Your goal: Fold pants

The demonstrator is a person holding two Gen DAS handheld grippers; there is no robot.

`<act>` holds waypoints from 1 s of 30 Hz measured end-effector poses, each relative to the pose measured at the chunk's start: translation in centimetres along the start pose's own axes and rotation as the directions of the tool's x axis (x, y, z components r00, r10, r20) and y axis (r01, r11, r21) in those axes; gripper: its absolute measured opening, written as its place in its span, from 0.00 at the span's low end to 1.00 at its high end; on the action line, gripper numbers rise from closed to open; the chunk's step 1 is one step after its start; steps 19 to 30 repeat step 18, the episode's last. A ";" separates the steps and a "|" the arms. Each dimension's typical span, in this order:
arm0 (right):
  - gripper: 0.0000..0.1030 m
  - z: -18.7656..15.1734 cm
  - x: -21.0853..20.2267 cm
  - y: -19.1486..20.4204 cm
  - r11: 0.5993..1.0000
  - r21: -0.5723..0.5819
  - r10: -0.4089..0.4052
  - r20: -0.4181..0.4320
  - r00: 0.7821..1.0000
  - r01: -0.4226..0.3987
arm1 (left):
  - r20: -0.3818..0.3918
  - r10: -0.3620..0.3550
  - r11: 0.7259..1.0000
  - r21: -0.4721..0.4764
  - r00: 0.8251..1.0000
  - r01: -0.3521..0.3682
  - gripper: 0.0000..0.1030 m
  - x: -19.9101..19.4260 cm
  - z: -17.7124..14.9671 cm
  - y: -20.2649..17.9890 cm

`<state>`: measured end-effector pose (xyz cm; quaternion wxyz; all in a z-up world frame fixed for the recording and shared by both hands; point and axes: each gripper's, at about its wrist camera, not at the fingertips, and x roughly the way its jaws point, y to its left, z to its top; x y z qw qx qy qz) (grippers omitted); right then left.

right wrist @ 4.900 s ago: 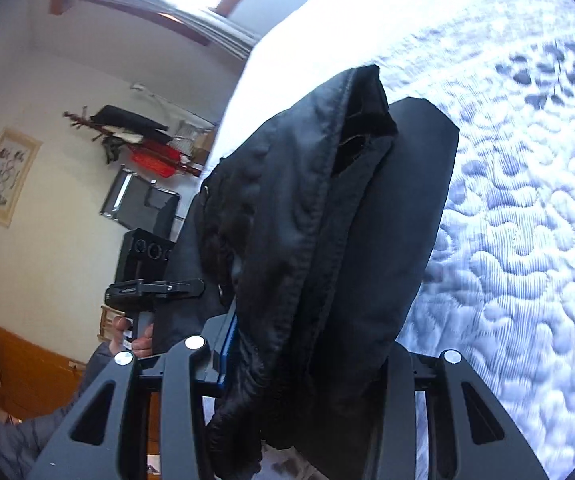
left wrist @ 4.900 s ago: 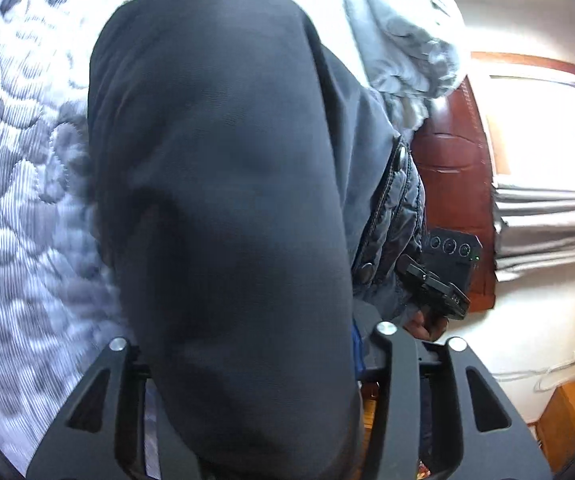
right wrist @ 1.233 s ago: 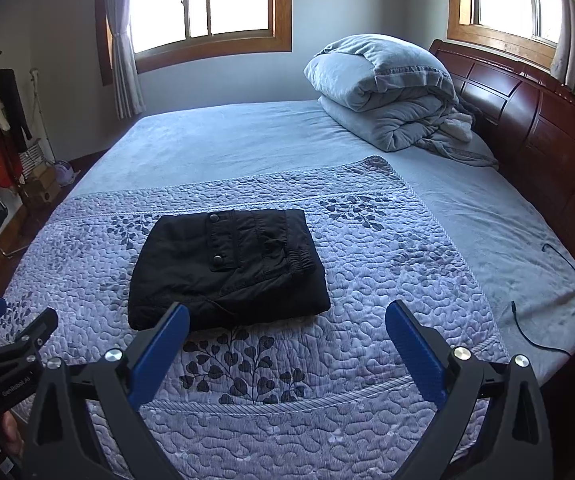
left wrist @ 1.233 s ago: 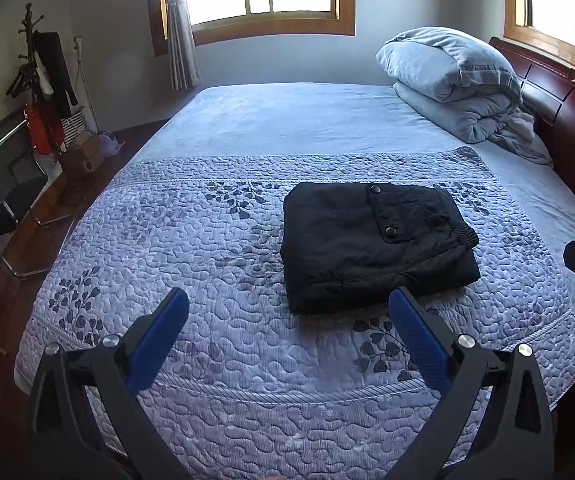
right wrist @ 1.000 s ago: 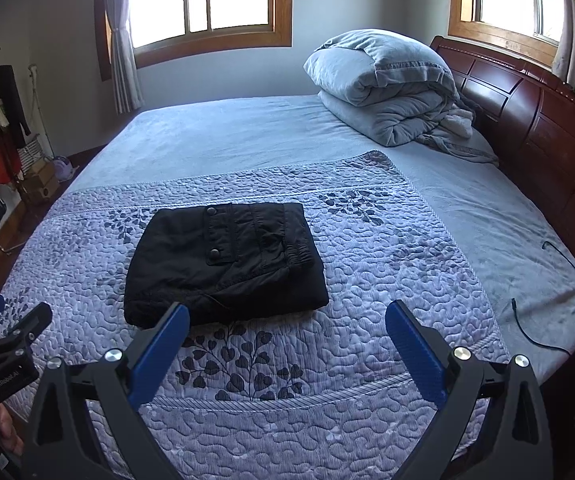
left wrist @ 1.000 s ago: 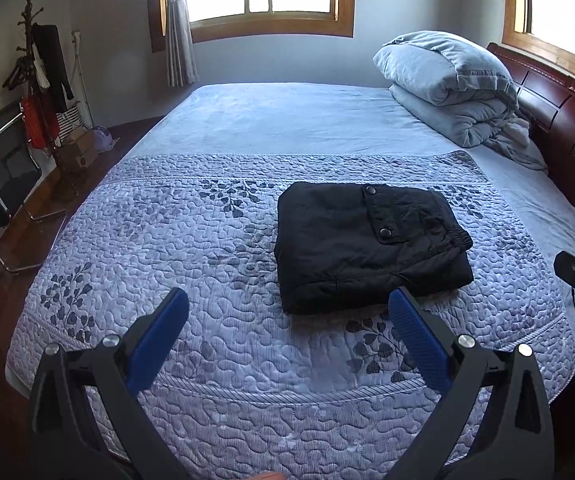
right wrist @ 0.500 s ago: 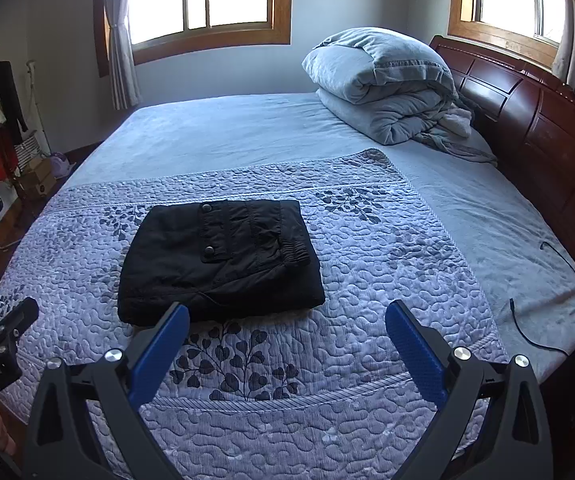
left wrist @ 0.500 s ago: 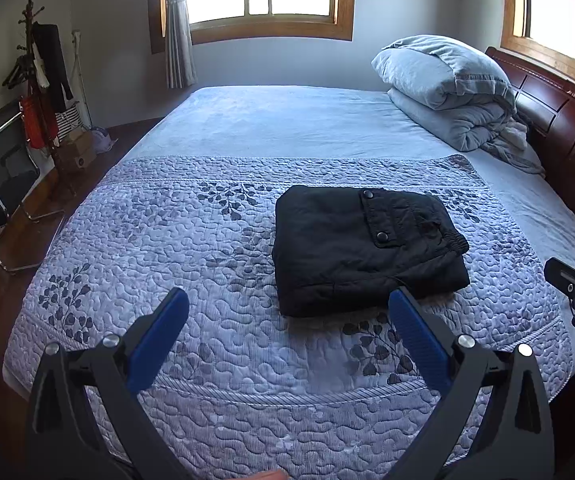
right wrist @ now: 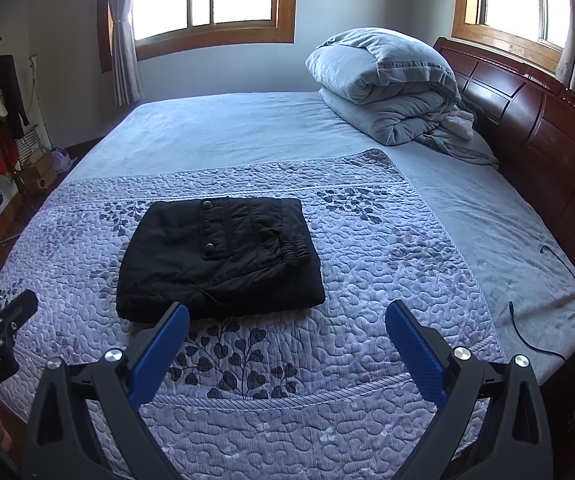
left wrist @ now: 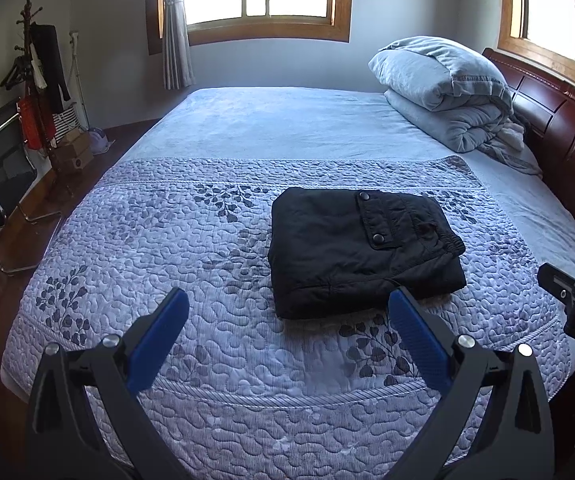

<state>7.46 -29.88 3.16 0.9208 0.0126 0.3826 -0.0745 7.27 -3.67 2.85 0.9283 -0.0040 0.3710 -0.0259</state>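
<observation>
Black pants (left wrist: 361, 250) folded into compact rectangle, flat on quilted bedspread (left wrist: 191, 248), ahead of both jaws, touching neither. Left gripper (left wrist: 287, 320) jaws spread wide, holding nothing. Right gripper (right wrist: 286, 322) jaws likewise wide apart, nothing between them.

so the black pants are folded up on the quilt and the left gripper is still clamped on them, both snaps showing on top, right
Not quite. The left gripper is open and holds nothing; in the left wrist view its blue fingers stand wide apart, short of the cloth. The rest holds: the black pants lie folded on the quilt, both snaps showing.
</observation>
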 end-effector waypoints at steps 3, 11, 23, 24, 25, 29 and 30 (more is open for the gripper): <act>0.96 0.0 0.2 0.1 1.000 -0.004 0.004 -0.007 1.000 -0.004 | -0.001 0.003 1.000 0.006 1.000 -0.003 0.97 0.0 0.1 -0.1; 0.96 -0.1 0.2 0.0 1.000 0.000 0.003 -0.010 1.000 -0.003 | -0.010 -0.008 1.000 0.011 1.000 0.008 0.97 0.2 0.1 -0.2; 0.96 0.0 0.2 -0.2 1.000 0.009 0.005 -0.013 1.000 -0.005 | -0.010 -0.031 0.999 0.023 0.999 0.031 0.97 0.2 0.2 -0.5; 0.96 0.0 0.2 -0.2 1.000 0.009 0.005 -0.013 1.000 -0.005 | -0.010 -0.031 0.999 0.023 0.999 0.031 0.97 0.2 0.2 -0.5; 0.96 0.0 0.2 -0.2 1.000 0.009 0.005 -0.013 1.000 -0.005 | -0.010 -0.031 0.999 0.023 0.999 0.031 0.97 0.2 0.2 -0.5; 0.96 0.0 0.2 -0.2 1.000 0.009 0.005 -0.013 1.000 -0.005 | -0.010 -0.031 0.999 0.023 0.999 0.031 0.97 0.2 0.2 -0.5; 0.96 0.0 0.2 -0.2 1.000 0.009 0.005 -0.013 1.000 -0.005 | -0.010 -0.031 0.999 0.023 0.999 0.031 0.97 0.2 0.2 -0.5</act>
